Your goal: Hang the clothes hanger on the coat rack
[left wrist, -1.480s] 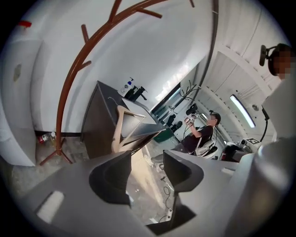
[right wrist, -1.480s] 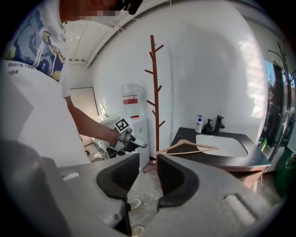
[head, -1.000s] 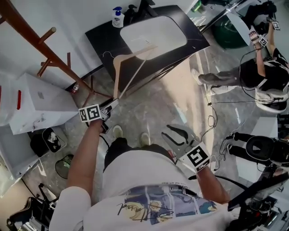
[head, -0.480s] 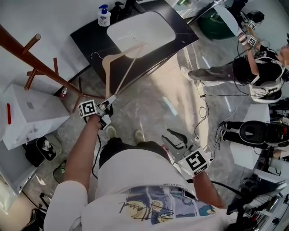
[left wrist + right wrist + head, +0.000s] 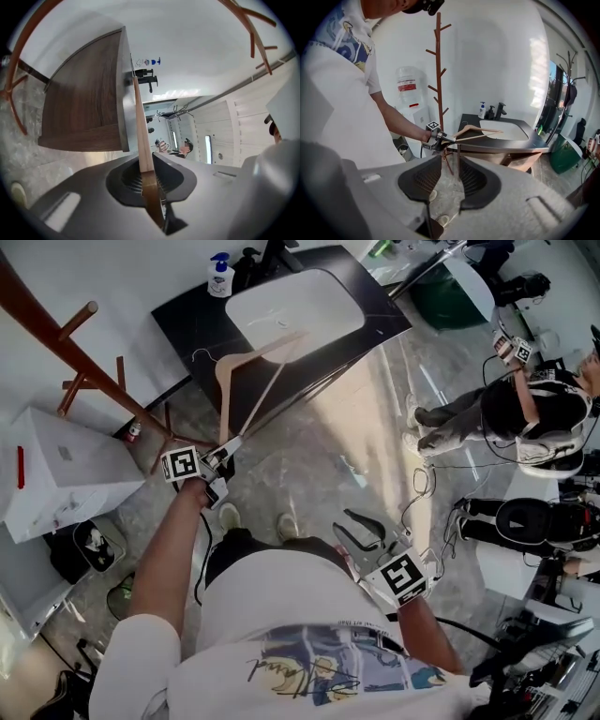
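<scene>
A pale wooden clothes hanger (image 5: 253, 354) with a metal hook sticks out over the dark counter. My left gripper (image 5: 228, 444) holds its near corner. In the left gripper view the hanger's bar (image 5: 140, 136) runs straight into the left gripper (image 5: 149, 187). Its jaws have just been closing and now pinch the wood. The red-brown coat rack (image 5: 94, 360) stands just left of that hand, its pegs (image 5: 255, 33) overhead. My right gripper (image 5: 361, 526) hangs low by my waist, open and with nothing in it (image 5: 446, 176). From there I see the rack (image 5: 438, 70), the hanger (image 5: 478, 132) and the left gripper (image 5: 440, 139).
The black counter (image 5: 187, 320) carries a white basin and a soap bottle (image 5: 219, 276). A white water dispenser (image 5: 66, 474) stands left of the rack's base. Seated people (image 5: 525, 409) and floor cables fill the right side.
The left gripper has kept to the hanger's near corner and shifted a little toward the rack with it. The right gripper has stayed where it was.
</scene>
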